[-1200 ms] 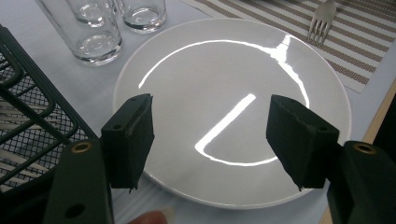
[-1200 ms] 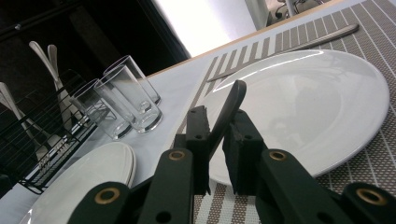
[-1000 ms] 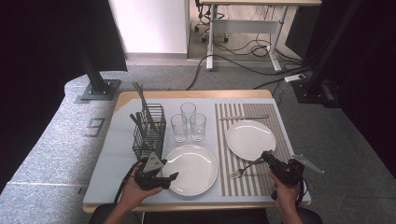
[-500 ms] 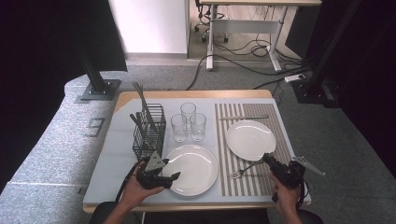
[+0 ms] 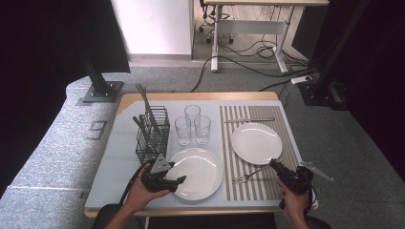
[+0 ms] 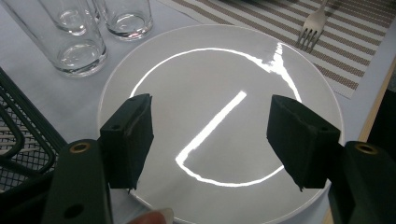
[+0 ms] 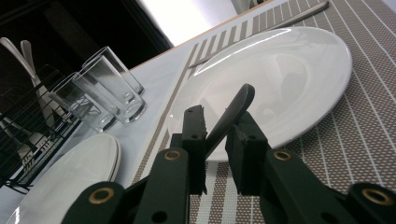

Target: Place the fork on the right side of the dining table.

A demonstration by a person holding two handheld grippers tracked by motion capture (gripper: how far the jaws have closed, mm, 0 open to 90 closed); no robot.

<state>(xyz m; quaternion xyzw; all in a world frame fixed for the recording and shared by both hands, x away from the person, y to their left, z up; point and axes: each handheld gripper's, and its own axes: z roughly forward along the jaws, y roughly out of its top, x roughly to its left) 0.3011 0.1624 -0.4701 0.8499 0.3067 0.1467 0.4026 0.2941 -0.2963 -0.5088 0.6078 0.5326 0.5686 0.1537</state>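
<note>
Table (image 5: 119, 162): right gripper (image 5: 276, 168) gripping fork (image 5: 248, 176)

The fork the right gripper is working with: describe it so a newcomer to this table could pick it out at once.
Start at the brown-and-white striped placemat on the right half of the table. Along its near edge, below the white round plate resting on it, lies the silver metal fork, tines toward the table's middle, handle end between the right gripper jaws. The other cutlery stands in the black wire basket or lies beyond that plate.

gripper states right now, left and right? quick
Left gripper: open, jaws wide over the near plate, holding nothing.
Right gripper: nearly shut around the fork handle; whether the pads press it cannot be told.
</note>
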